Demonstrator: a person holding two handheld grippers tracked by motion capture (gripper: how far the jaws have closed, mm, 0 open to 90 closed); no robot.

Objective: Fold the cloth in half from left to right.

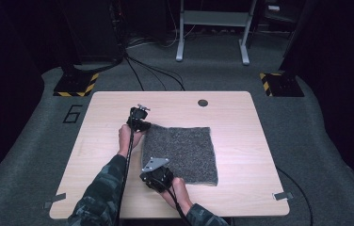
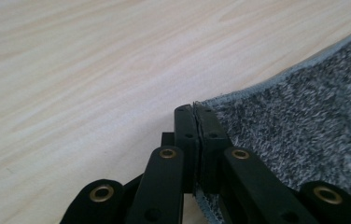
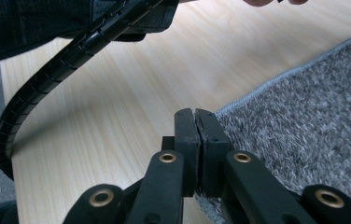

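Both grippers — left (image 2: 195,112), right (image 3: 195,114) — pinch grey mat (image 1: 181,153) corners.

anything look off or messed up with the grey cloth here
Nothing stands out. The grey cloth lies flat and roughly square on the table, with no tear or bunching visible. The left gripper and right gripper each pinch a corner along its left edge, fingers closed on it.

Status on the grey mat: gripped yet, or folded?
Done: both corners on the mat's left edge are pinched, far one by the left hand-held gripper, near one by the right hand-held gripper. In hand: that grip. Left: any lift or fold; the mat lies flat on the table.
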